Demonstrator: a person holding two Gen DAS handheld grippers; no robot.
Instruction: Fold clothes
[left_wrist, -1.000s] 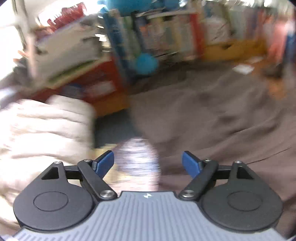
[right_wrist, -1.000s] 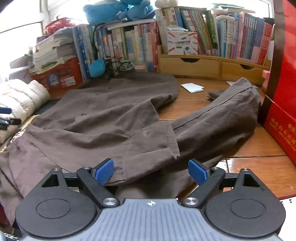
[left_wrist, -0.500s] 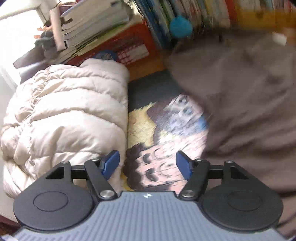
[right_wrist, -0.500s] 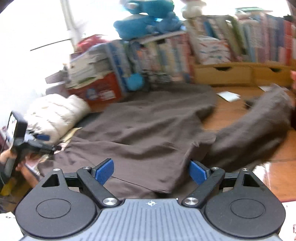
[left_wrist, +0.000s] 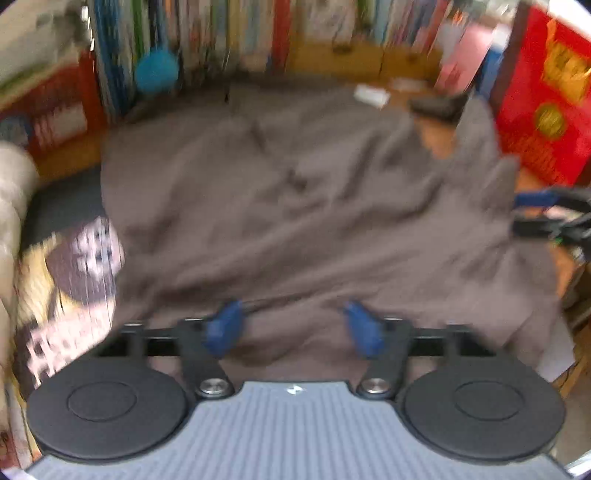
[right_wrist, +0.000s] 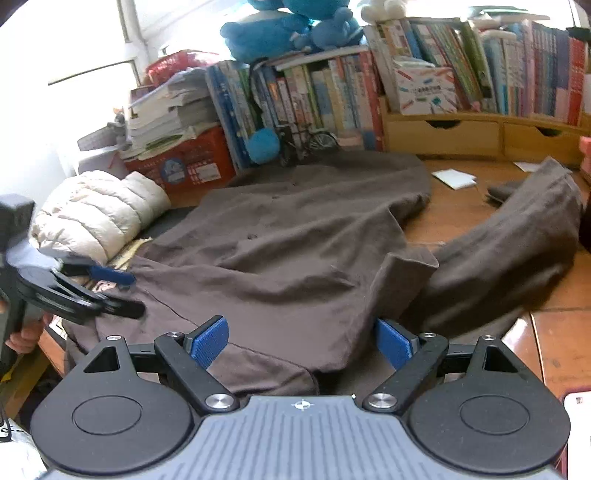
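Where brown jacket hem nears desk edge, both tools agape — bare wood rightward

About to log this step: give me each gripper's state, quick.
Left gripper: open, holding nothing, above the brown corduroy jacket.
Right gripper: open, holding nothing, above the same jacket.

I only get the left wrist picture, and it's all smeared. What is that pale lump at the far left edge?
Observer: A cream quilted puffer jacket, bundled up beside the spread-out brown button-front jacket.
Operator: What sits on top of the books? My picture cuts that off.
Observer: Blue plush toys lie along the top of the row of upright books.
Operator: Is the other tool gripping anything?
Observer: No. The right tool is open over the brown jacket's near edge and pinches nothing.
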